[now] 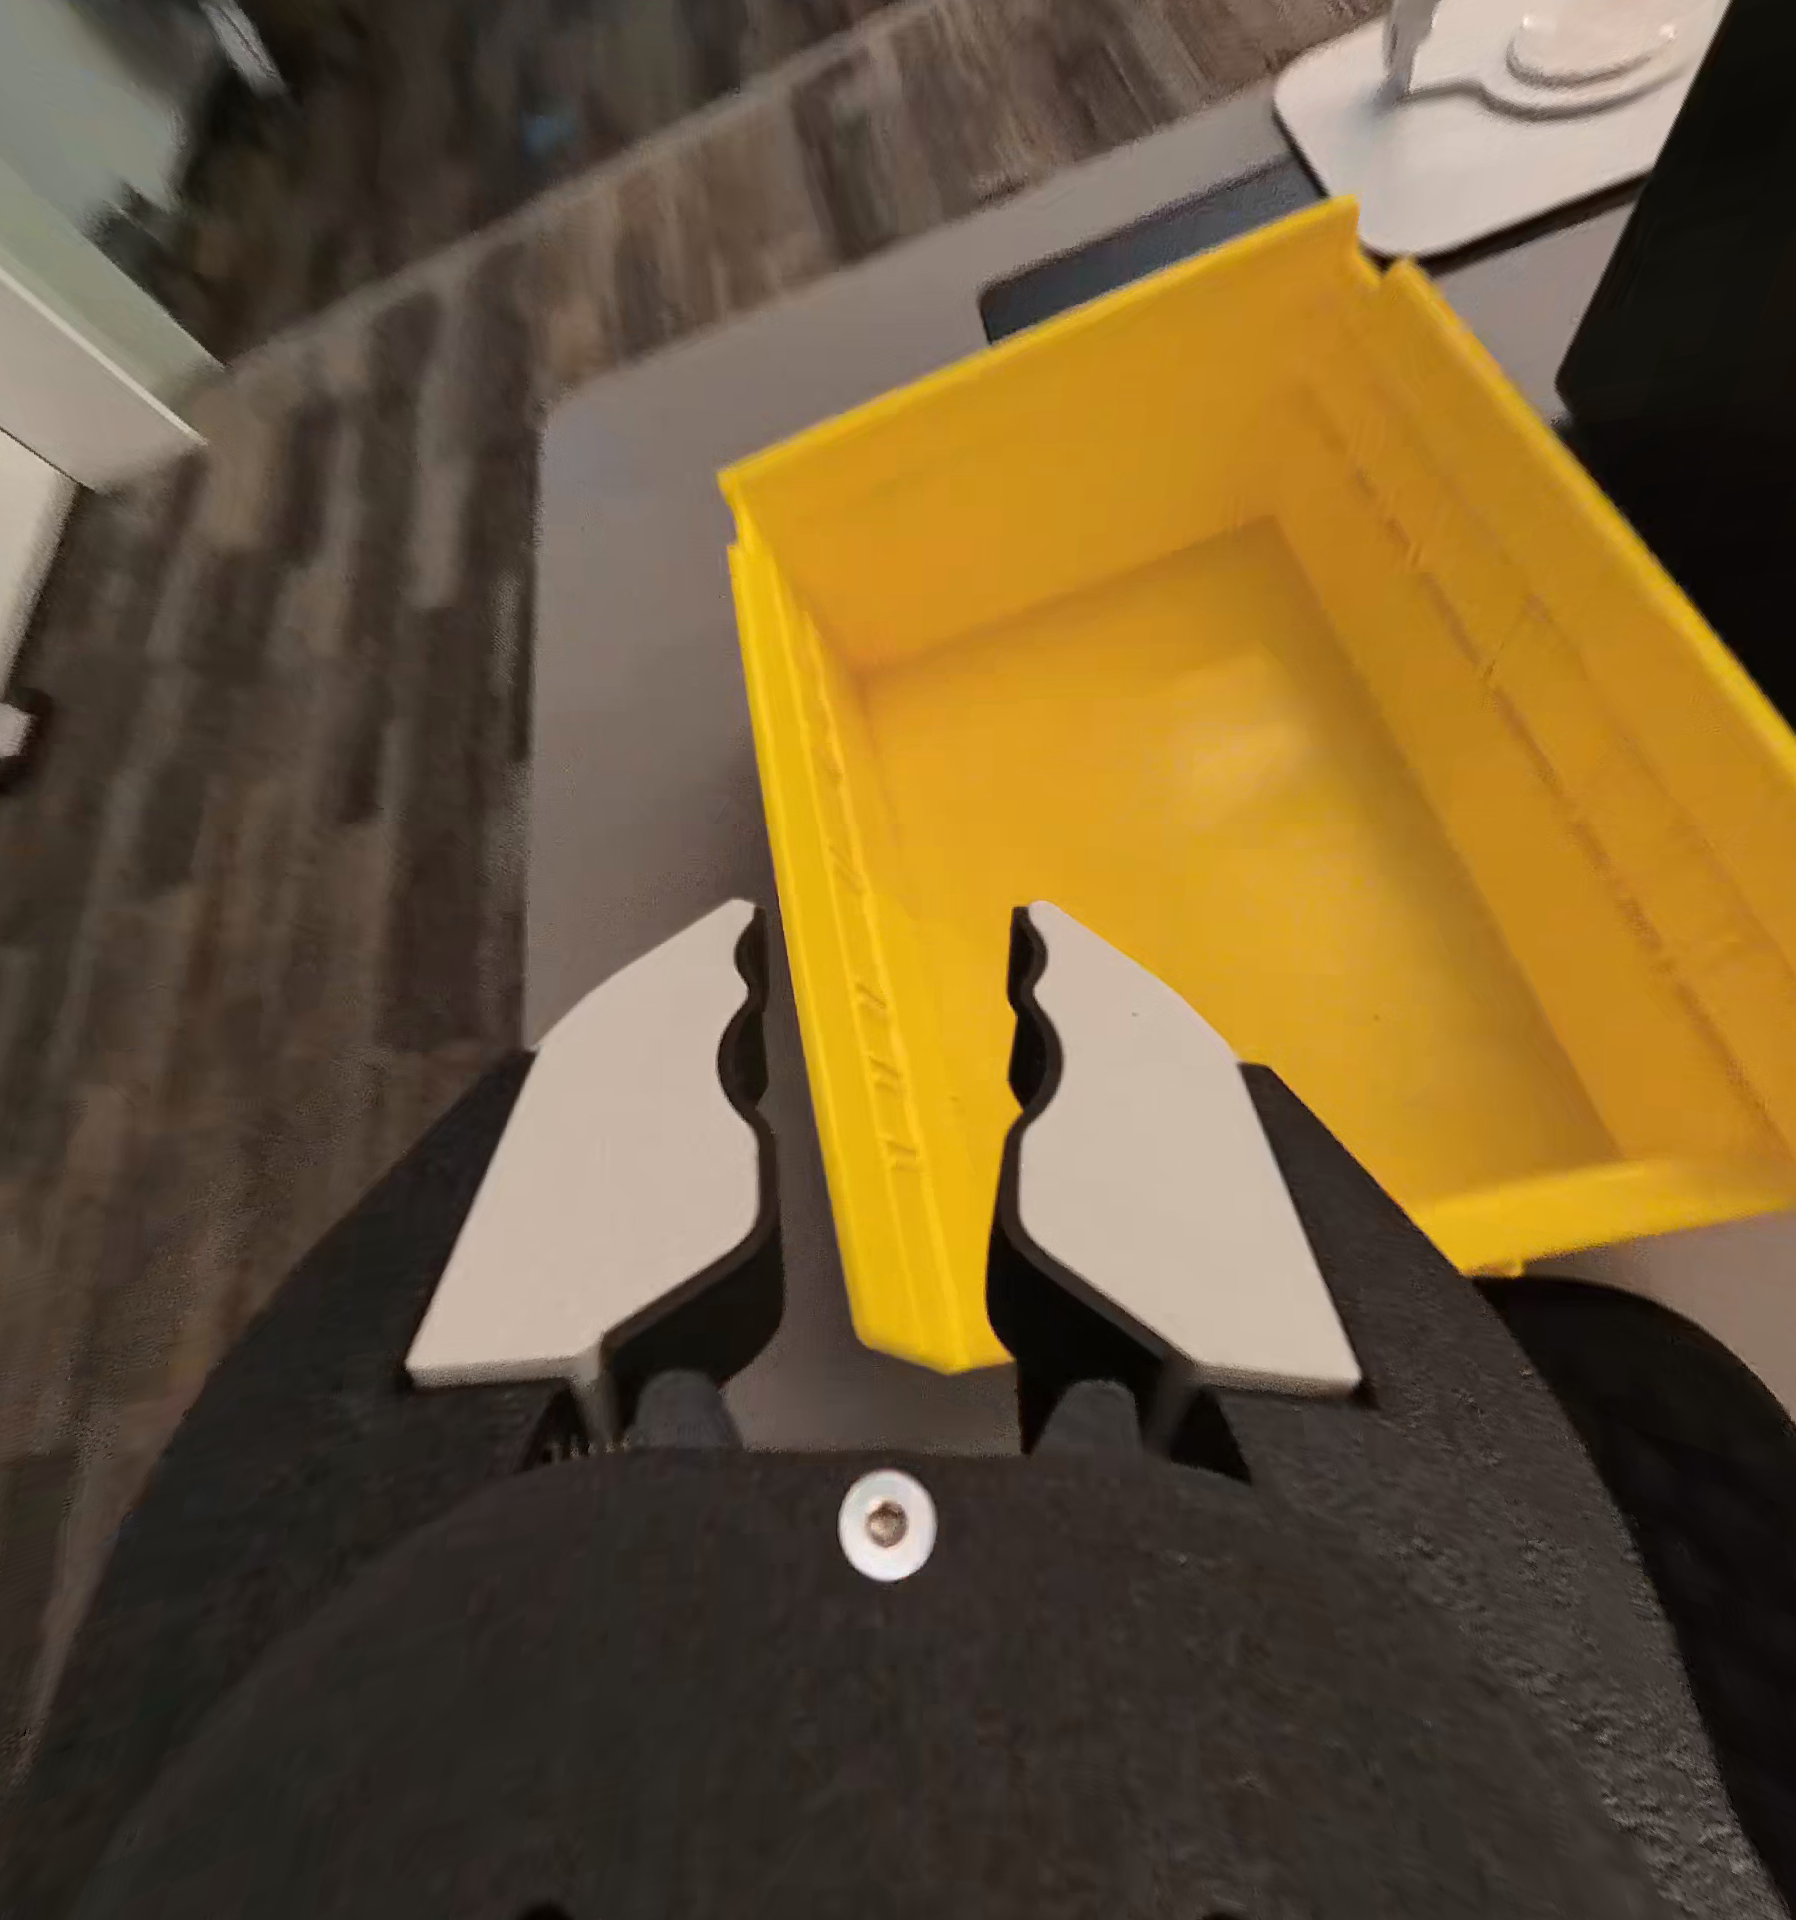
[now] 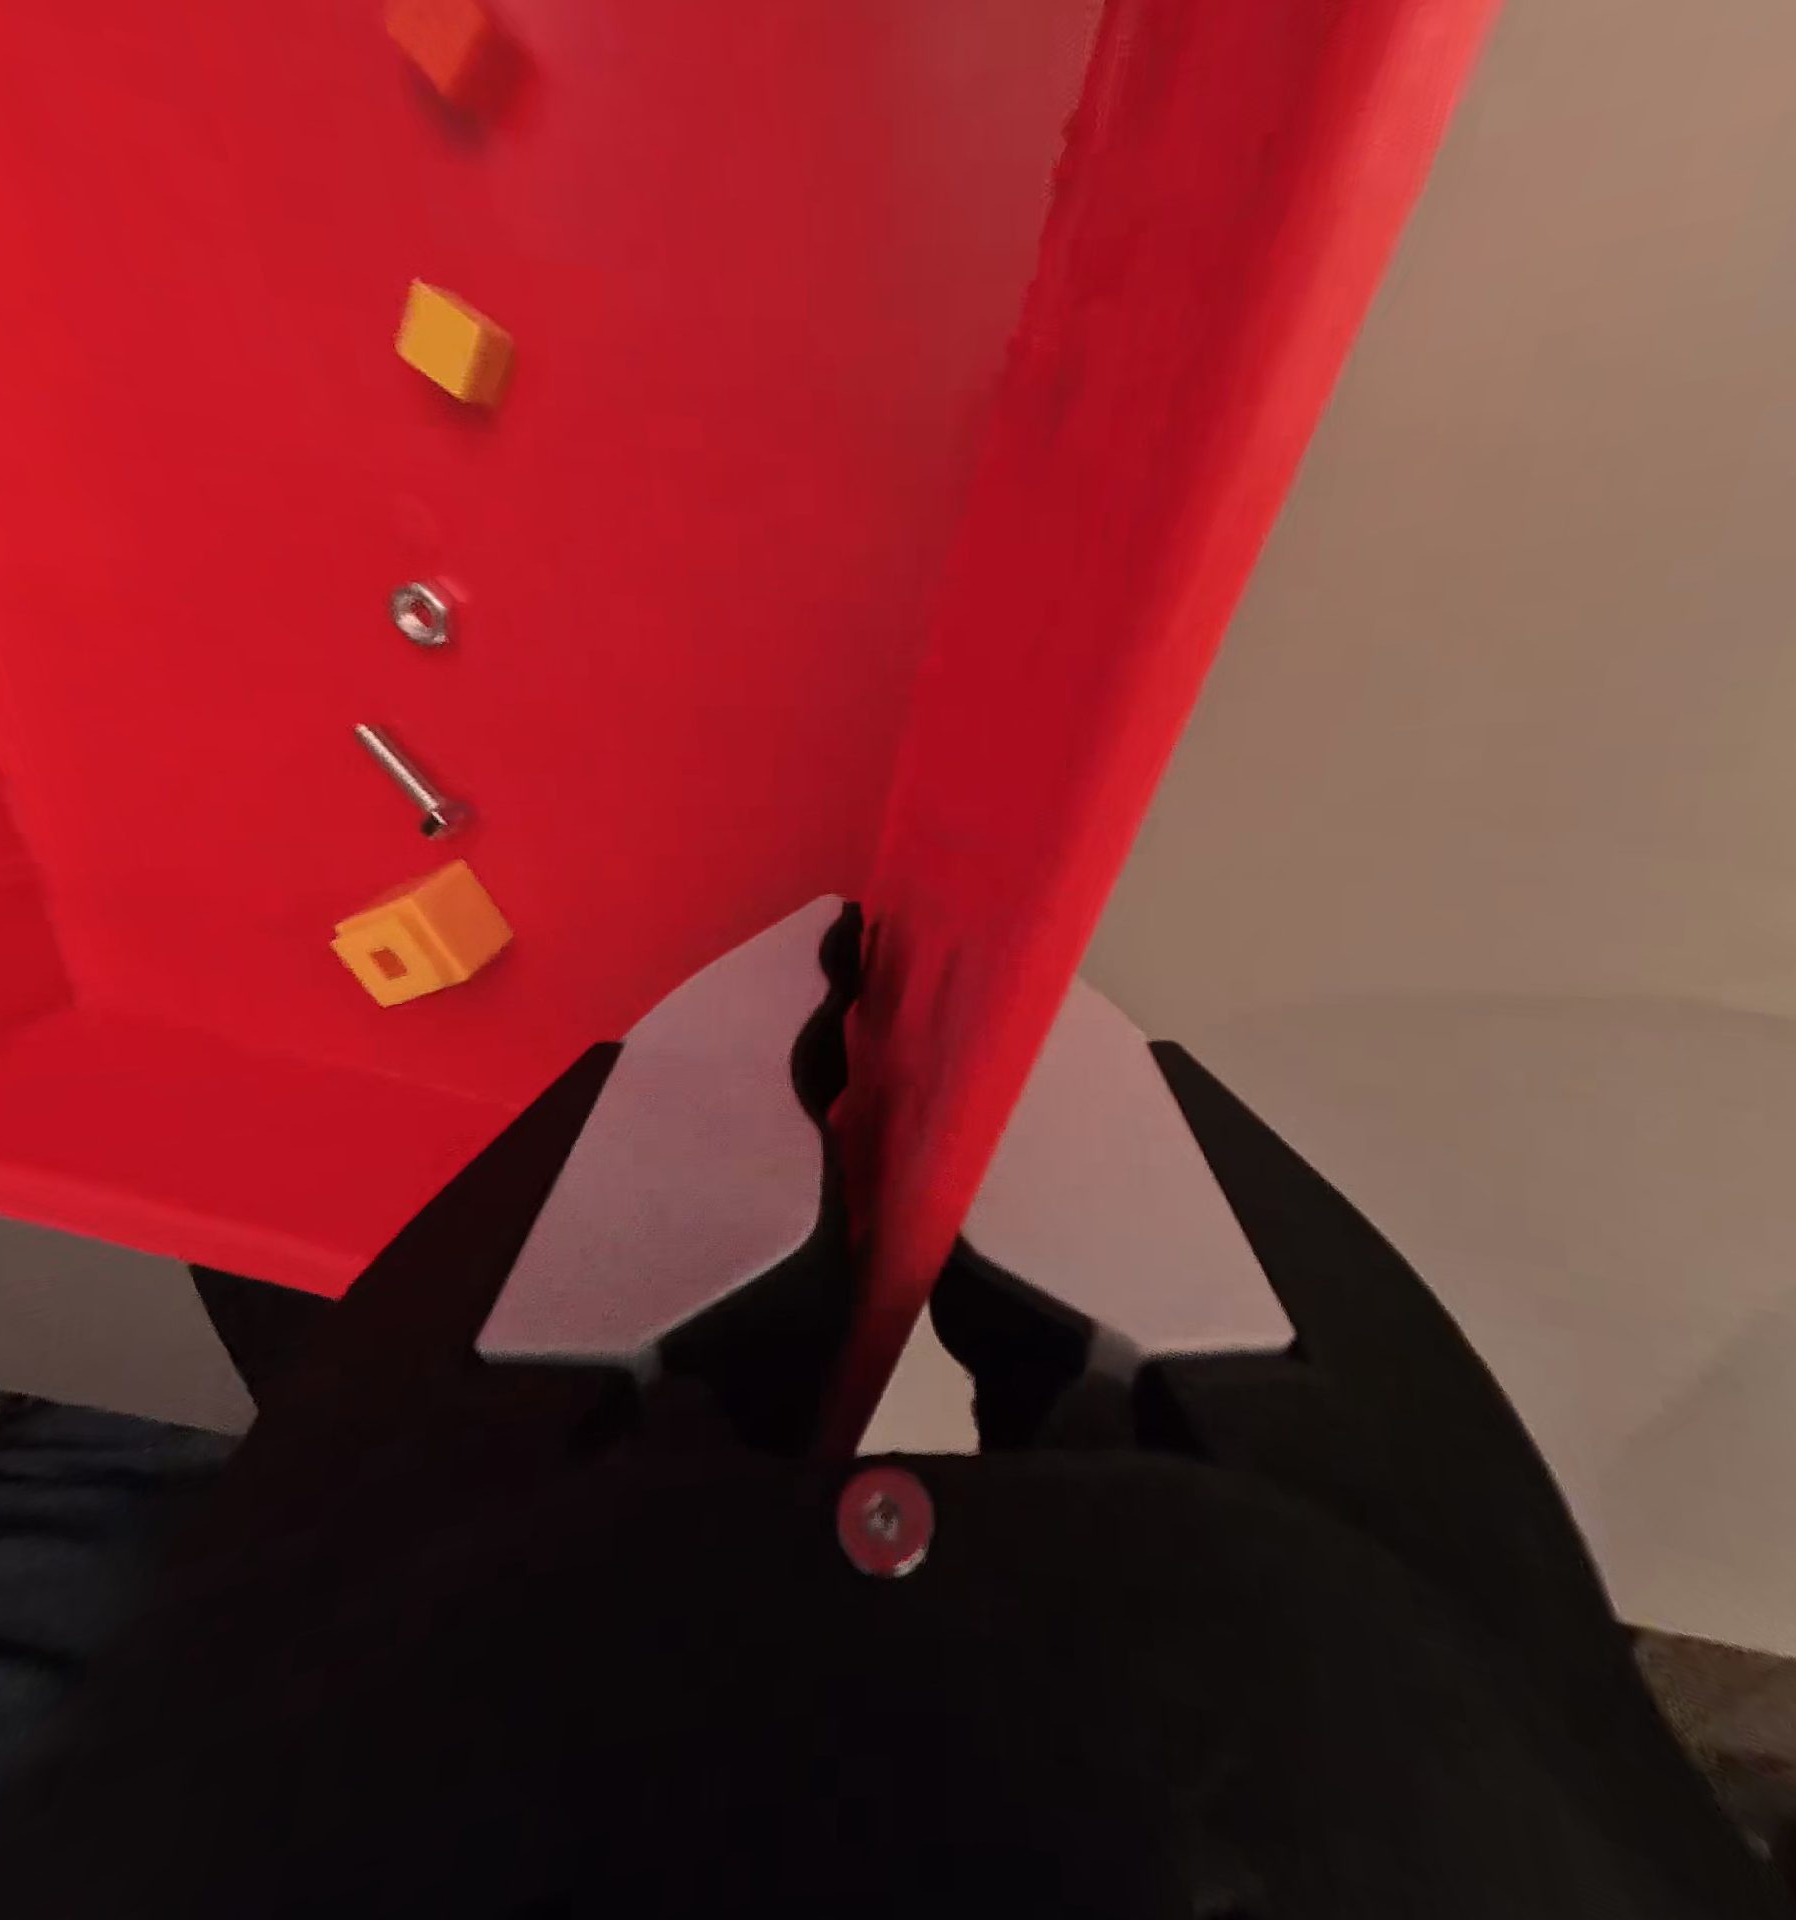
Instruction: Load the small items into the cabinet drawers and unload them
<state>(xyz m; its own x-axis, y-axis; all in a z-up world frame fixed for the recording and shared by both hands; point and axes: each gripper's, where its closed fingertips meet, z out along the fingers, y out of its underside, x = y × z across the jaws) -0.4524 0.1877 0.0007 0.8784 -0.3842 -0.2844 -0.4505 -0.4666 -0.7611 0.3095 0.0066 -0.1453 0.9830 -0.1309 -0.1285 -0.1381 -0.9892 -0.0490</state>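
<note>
Grey worktop spreads beneath your left tongs, parted astride the near wall of an empty yellow drawer without clamping it. Your right tongs pinch the side wall of a red drawer. Inside it, near to far: an orange block, a screw, a nut, two more orange blocks.

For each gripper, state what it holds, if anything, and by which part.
Left gripper: open astride the yellow bin side wall. Right gripper: red bin, by its side wall.
</note>
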